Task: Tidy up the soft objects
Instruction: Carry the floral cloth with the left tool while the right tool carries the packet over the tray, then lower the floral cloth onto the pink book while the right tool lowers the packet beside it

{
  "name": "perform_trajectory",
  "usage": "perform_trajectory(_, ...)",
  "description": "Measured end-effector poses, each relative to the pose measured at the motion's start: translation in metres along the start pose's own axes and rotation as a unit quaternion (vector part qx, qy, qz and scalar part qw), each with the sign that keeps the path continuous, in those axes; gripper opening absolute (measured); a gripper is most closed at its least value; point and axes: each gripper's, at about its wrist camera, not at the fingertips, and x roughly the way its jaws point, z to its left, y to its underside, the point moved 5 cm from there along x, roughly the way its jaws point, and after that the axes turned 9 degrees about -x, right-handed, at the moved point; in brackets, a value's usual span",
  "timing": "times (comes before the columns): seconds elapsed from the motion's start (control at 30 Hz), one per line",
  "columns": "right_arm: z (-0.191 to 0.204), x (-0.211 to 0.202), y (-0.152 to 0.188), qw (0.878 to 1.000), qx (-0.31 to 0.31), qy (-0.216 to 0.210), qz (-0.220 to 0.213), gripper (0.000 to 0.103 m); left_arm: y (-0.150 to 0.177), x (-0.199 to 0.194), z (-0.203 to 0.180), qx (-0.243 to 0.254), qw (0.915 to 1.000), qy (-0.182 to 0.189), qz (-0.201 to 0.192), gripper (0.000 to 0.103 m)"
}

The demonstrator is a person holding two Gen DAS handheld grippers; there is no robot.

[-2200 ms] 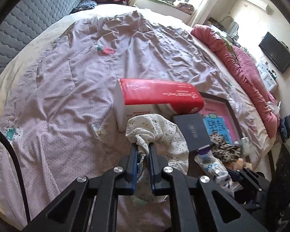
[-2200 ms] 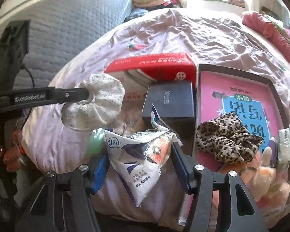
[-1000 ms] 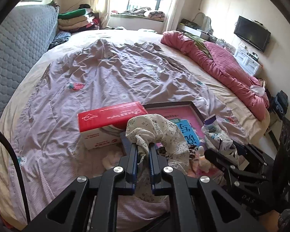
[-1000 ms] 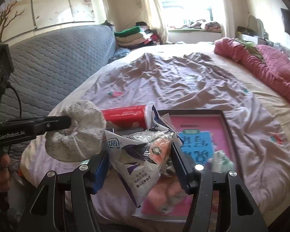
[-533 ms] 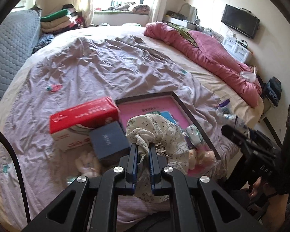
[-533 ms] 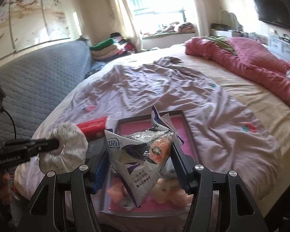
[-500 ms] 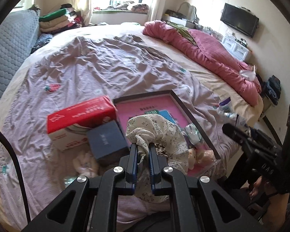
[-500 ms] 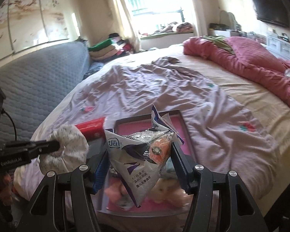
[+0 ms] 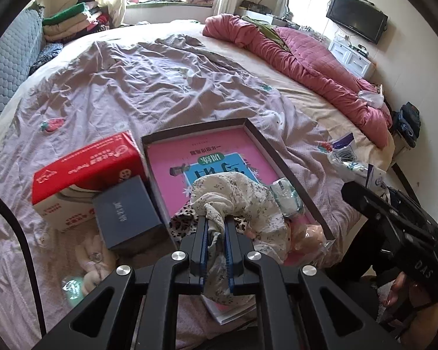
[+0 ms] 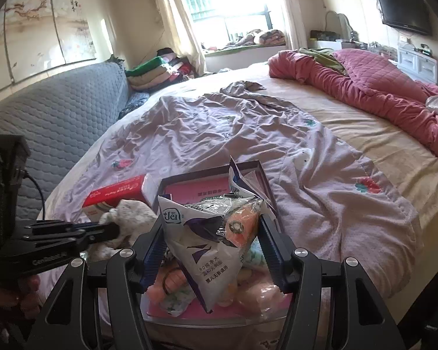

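L gripper (image 9: 216, 227) clamps floral scrunchie (image 9: 236, 195); R gripper (image 10: 211, 239) grips wipes pack (image 10: 207, 233), long axis upright.

Tray (image 9: 280, 157) crowded — far bedspread (image 9: 149, 75) open

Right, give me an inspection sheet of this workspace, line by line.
Surface: bed under a rumpled lilac sheet.
Job's things: floral cloth pinched in the left gripper; wipes packet clamped in the right gripper; leopard scrunchie and plush toys lie in the shallow tray.
Clutter: red tissue box and dark blue box left of the tray.
Grippers: left shut on the cloth, right shut on the packet.
Cables: black cable at the left edge.
Surroundings: pink quilt, wall TV, folded clothes.
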Motion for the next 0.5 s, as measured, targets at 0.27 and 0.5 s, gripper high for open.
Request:
perform_trajectory(0.27,0.007,0.02,0.004,1.0,-0.01,-0.013,0.011,0.062,0.002,0.028,0.001,0.011,0.9996,-0.011,0.024,0.011)
perform_trajectory(0.5,0.015,0.036,0.01,0.999,-0.022,-0.027,0.025,0.062,-0.001,0.046,0.002,0.013,0.9993,-0.015,0.032,0.011)
